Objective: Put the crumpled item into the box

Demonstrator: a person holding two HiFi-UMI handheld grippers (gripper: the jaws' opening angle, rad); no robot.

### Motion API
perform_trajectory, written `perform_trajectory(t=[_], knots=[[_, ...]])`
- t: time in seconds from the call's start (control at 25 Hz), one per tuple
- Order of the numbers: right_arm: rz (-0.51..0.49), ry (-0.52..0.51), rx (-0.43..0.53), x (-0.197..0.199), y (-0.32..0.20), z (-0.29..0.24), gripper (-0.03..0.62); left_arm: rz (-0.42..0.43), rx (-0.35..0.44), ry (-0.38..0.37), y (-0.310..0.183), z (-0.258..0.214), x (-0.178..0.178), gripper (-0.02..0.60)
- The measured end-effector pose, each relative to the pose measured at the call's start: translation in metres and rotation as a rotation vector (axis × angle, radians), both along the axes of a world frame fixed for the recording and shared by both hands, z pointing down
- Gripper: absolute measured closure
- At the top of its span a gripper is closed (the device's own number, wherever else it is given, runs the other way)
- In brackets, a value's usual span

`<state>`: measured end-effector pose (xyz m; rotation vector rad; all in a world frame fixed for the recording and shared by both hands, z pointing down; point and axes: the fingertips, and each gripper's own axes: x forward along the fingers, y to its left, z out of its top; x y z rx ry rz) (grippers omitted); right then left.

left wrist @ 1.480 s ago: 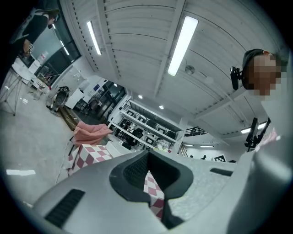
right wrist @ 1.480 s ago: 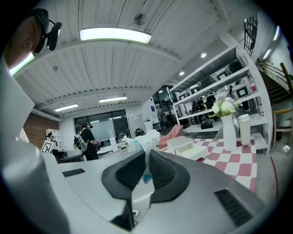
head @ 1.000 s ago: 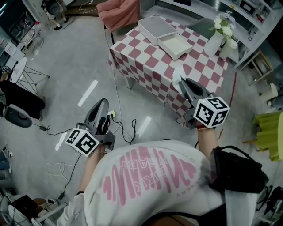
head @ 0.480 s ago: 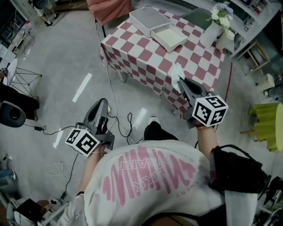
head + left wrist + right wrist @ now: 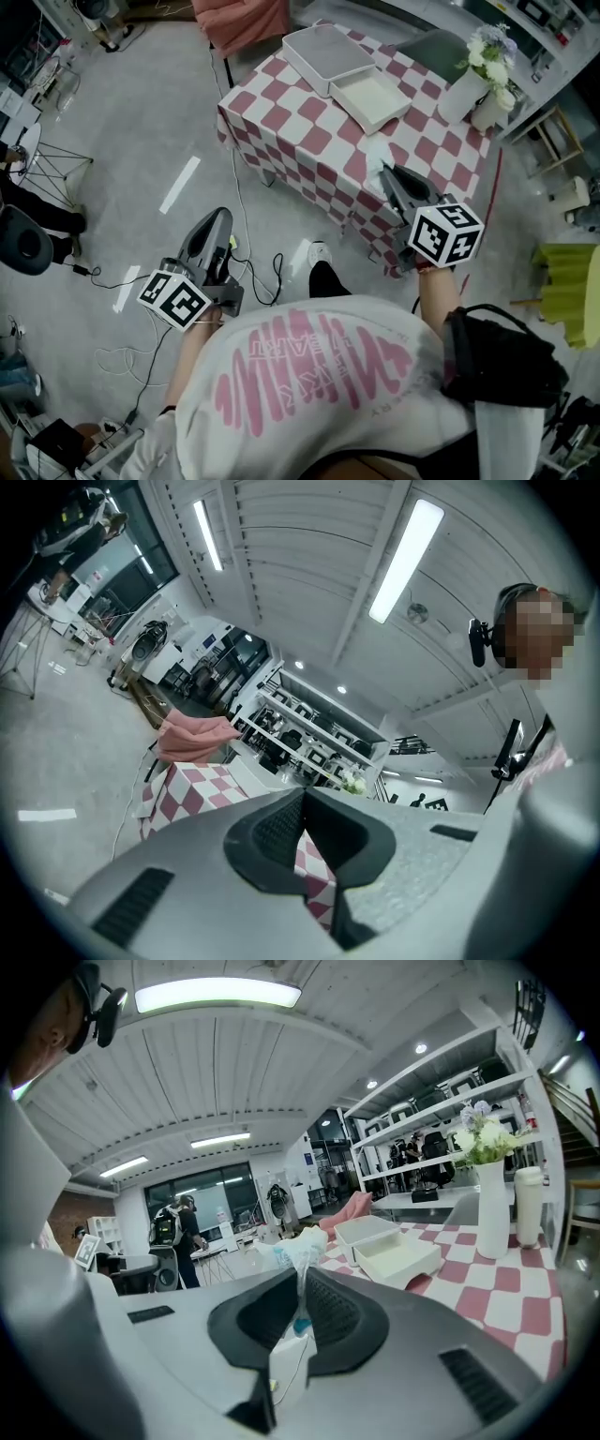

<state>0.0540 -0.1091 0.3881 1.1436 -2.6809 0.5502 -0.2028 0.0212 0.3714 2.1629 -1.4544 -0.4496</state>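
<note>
Between the nearly closed jaws of the right gripper [image 5: 302, 1288] sits the crumpled white item [image 5: 298, 1251], pinched and held up near the front edge of the checkered table [image 5: 309, 141]. Step in hand: carrying. The open white box [image 5: 373, 98] lies toward the tabletop's far edge, beside its lid [image 5: 328, 54]. The next move calls for reaching over the box and releasing. The left gripper [image 5: 302, 808], jaws together, holds nothing.

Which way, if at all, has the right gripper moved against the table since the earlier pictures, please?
No, not noticeably. The right gripper hangs over the near edge of the table, just short of the box, as before.
</note>
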Motion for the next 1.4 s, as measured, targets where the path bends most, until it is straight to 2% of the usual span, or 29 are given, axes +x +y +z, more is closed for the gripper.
perform_trajectory(t=[0.44,0.68,0.84,1.08,1.4], knots=[[-0.020,-0.023,0.086,-0.028,-0.129,-0.046,0.570,-0.047,0.054,-0.008,-0.103,-0.030,-0.028,0.574],[-0.025,-0.021,0.115,-0.031,-0.178,-0.060,0.571,-0.093,0.034,-0.014,-0.142,-0.026,-0.040,0.574],[-0.034,-0.019,0.124,-0.031,-0.208,-0.057,0.570,-0.111,0.051,-0.010,-0.170,-0.025,-0.043,0.574],[-0.037,-0.012,0.115,-0.021,-0.244,-0.044,0.569,-0.104,0.055,-0.016,-0.206,-0.018,-0.031,0.574],[-0.024,0.012,0.036,0.000,-0.272,-0.005,0.569,-0.118,0.018,-0.017,-0.230,0.001,-0.019,0.574]])
